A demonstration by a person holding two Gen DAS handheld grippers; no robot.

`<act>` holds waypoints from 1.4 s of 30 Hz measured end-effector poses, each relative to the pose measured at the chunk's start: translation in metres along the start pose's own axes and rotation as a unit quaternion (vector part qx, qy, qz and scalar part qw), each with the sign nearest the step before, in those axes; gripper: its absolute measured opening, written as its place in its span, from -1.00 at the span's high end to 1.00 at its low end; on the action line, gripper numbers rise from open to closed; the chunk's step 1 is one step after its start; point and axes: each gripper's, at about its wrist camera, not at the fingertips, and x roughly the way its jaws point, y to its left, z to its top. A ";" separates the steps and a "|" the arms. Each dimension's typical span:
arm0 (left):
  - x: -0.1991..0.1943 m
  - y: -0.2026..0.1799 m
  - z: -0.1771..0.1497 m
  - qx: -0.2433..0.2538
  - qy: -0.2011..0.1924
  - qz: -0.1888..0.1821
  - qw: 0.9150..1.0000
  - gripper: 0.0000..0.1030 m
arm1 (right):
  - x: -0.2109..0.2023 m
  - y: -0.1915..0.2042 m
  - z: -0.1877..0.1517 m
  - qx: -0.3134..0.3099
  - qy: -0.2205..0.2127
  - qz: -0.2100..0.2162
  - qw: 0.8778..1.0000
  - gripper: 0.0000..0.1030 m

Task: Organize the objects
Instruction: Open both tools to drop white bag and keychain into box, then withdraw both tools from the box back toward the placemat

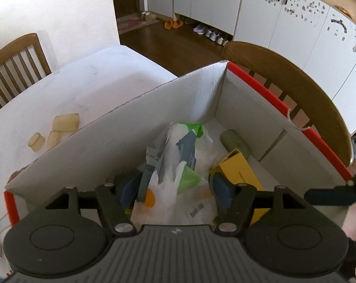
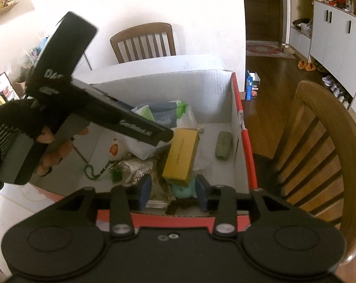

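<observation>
**Both tools held apart over the filled box**

Seemingly bare apart from a few pale yellow blocks (image 1: 60,129) at the left, the white table (image 1: 88,87) is seen with a wooden chair (image 1: 15,63) behind it. A white cardboard box (image 1: 178,99) with a red rim stands on the table, and a second wooden chair (image 2: 319,146) is seen to its right. Beyond lie a dark wood floor, a patterned rug (image 2: 265,49), orange slippers (image 1: 173,24), a row of shoes (image 1: 211,33) and white cupboards (image 1: 295,23) dotted with stickers.

The left tool (image 1: 175,188) is held with its fingers apart on either side of a white, green and grey packet (image 1: 178,155) lying in the box; no pad is seen pressing on it. The right tool (image 2: 173,192) is likewise spread over the box's near edge, around a teal object (image 2: 183,191) without visible contact. A yellow carton (image 2: 181,156) and an olive roll (image 2: 222,148) lie in the box. A crumpled silver wrapper (image 2: 140,169) bears letters only partly legible; white lettering on the left tool's body cannot be read with confidence.
</observation>
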 end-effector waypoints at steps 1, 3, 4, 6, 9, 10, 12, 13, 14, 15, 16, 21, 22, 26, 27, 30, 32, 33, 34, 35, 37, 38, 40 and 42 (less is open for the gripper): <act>-0.003 0.001 -0.001 -0.002 -0.003 -0.002 1.000 -0.34 | -0.001 0.000 0.000 0.003 -0.001 0.002 1.000 0.15; -0.011 0.001 -0.005 -0.006 -0.009 -0.007 1.000 -0.34 | -0.003 0.000 0.002 0.009 -0.002 0.008 1.000 0.12; -0.016 0.001 -0.007 -0.008 -0.013 -0.007 1.000 -0.34 | -0.004 0.001 0.002 0.008 -0.004 0.008 1.000 0.10; -0.024 -0.002 -0.010 -0.007 -0.022 -0.008 1.000 -0.34 | -0.007 0.002 0.003 0.005 -0.008 0.008 1.000 0.07; -0.041 -0.004 -0.014 -0.007 -0.038 -0.010 0.999 -0.34 | -0.011 0.005 0.005 0.005 -0.014 0.010 1.000 0.00; -0.047 -0.003 -0.016 -0.011 -0.043 -0.013 0.999 -0.34 | -0.013 0.006 0.006 0.005 -0.016 0.011 1.000 -0.04; -0.056 -0.001 -0.017 -0.016 -0.053 -0.017 0.998 -0.34 | -0.016 0.008 0.008 0.004 -0.019 0.013 1.000 -0.08; -0.060 -0.001 -0.017 -0.017 -0.058 -0.016 0.998 -0.34 | -0.017 0.010 0.008 0.005 -0.021 0.014 1.000 -0.10; -0.065 -0.001 -0.017 -0.018 -0.062 -0.015 0.998 -0.34 | -0.019 0.011 0.008 0.007 -0.022 0.016 1.000 -0.11; -0.069 0.000 -0.019 -0.019 -0.066 -0.014 0.998 -0.34 | -0.020 0.012 0.009 0.009 -0.023 0.019 1.000 -0.12; -0.073 0.001 -0.021 -0.021 -0.070 -0.014 0.997 -0.34 | -0.022 0.014 0.009 0.010 -0.025 0.019 0.999 -0.13; -0.095 0.007 -0.032 -0.038 -0.085 -0.018 0.996 -0.34 | -0.033 0.022 0.010 0.015 -0.039 0.018 0.999 -0.22; -0.098 0.009 -0.035 -0.038 -0.088 -0.017 0.995 -0.34 | -0.035 0.023 0.011 0.017 -0.041 0.019 0.999 -0.23; -0.115 0.018 -0.047 -0.043 -0.099 -0.020 0.994 -0.34 | -0.042 0.033 0.010 0.021 -0.049 0.010 0.999 -0.29; -0.120 0.021 -0.051 -0.045 -0.102 -0.023 0.993 -0.34 | -0.044 0.036 0.010 0.023 -0.051 0.009 0.998 -0.31; -0.134 0.028 -0.060 -0.047 -0.111 -0.025 0.992 -0.51 | -0.046 0.048 0.011 0.026 -0.060 0.001 0.998 -0.43; -0.144 0.033 -0.066 -0.047 -0.120 -0.024 0.991 -0.53 | -0.047 0.056 0.011 0.032 -0.064 -0.003 0.997 -0.48; -0.148 0.036 -0.069 -0.046 -0.123 -0.023 0.991 -0.53 | -0.047 0.061 0.011 0.035 -0.066 -0.005 0.997 -0.53; -0.153 0.040 -0.072 -0.045 -0.125 -0.022 0.991 -0.53 | -0.047 0.065 0.011 0.038 -0.068 -0.006 0.997 -0.58; -0.156 0.043 -0.075 -0.046 -0.127 -0.022 0.991 -0.53 | -0.047 0.070 0.011 0.041 -0.069 -0.006 0.997 -0.60; -0.164 0.051 -0.083 -0.048 -0.129 -0.022 0.990 -0.54 | -0.046 0.080 0.011 0.046 -0.069 -0.007 0.997 -0.68; -0.167 0.056 -0.086 -0.050 -0.129 -0.021 0.990 -0.56 | -0.046 0.084 0.012 0.047 -0.070 -0.007 0.996 -0.69; -0.174 0.065 -0.093 -0.054 -0.131 -0.022 0.990 -0.64 | -0.045 0.095 0.012 0.051 -0.072 -0.007 0.996 -0.74; -0.180 0.074 -0.099 -0.058 -0.135 -0.023 0.989 -0.64 | -0.044 0.106 0.012 0.052 -0.074 -0.005 0.996 -0.77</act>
